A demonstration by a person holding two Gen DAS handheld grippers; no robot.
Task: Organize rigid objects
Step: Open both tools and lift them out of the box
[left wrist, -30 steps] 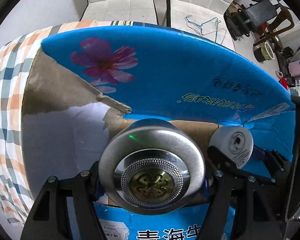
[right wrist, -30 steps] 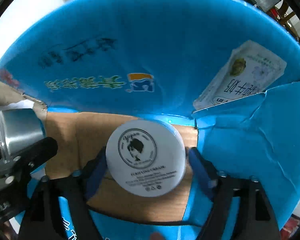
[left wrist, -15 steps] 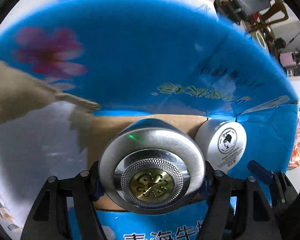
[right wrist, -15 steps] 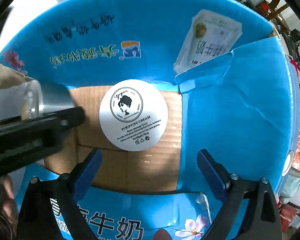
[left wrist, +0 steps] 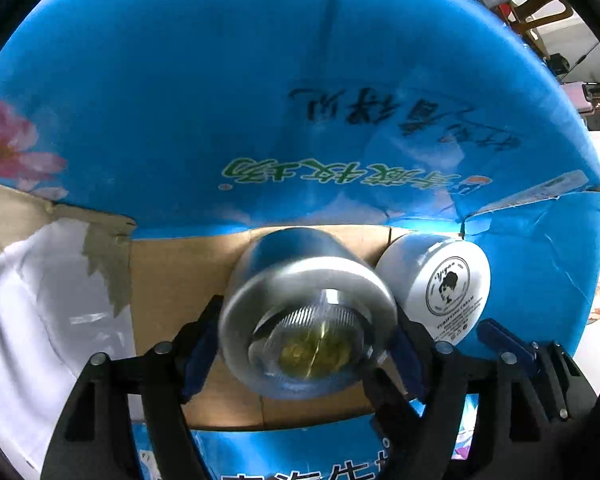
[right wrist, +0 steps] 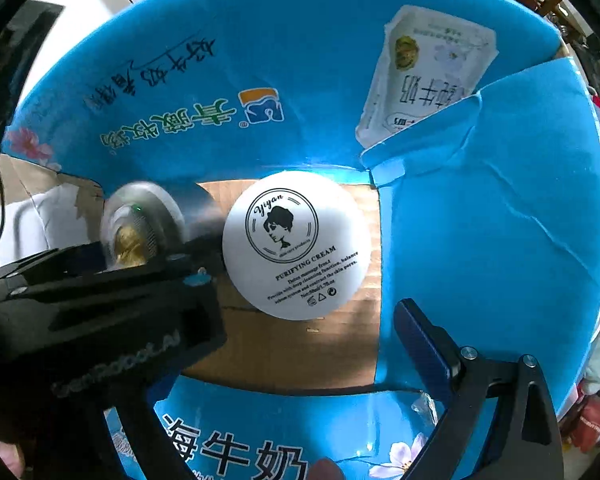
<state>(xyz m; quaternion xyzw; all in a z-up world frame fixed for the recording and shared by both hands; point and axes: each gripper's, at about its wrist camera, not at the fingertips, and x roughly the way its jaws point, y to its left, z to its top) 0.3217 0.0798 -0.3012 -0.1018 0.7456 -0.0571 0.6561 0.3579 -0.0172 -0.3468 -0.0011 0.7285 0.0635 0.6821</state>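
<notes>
Lowered since a second ago, the silver jar [left wrist: 306, 314] now sits blurred on the box floor [left wrist: 172, 276] beside the white cream jar [left wrist: 450, 284].
Left gripper [left wrist: 300, 344] fingers flank the round metal jar; whether they pinch it I cannot tell. Right gripper [right wrist: 296, 344] stands spread, clear of the smooth white lid. Glossy blue box walls [right wrist: 480, 220] rise around brown corrugated cardboard; cluttered furniture shows beyond the rim.
</notes>
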